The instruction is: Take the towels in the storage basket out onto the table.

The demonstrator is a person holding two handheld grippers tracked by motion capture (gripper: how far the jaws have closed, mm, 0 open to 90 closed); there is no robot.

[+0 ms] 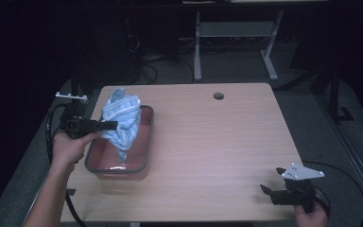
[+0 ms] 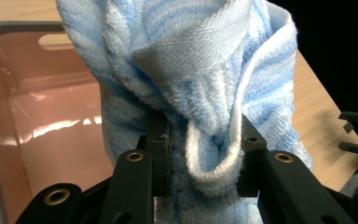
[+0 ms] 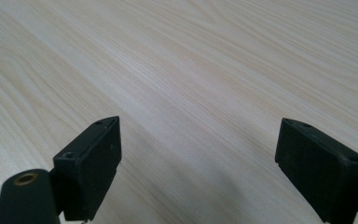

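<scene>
A light blue striped towel [image 1: 121, 120] hangs bunched above a pink bin with a grey rim [image 1: 144, 161] at the table's left. My left gripper [image 1: 109, 125] is shut on the towel from the left side. In the left gripper view the towel [image 2: 200, 74] is pinched between the two black jaws of the left gripper [image 2: 203, 158], with the bin's pink inside [image 2: 42, 121] below. My right gripper [image 1: 267, 191] rests open near the table's front right corner. The right gripper [image 3: 198, 154] has its jaws wide apart over bare wood.
The wooden table [image 1: 217, 142] has a round cable hole [image 1: 218, 96] near its far edge. A metal desk frame [image 1: 236, 33] stands on the floor beyond. A cable [image 1: 345, 179] trails off the right side.
</scene>
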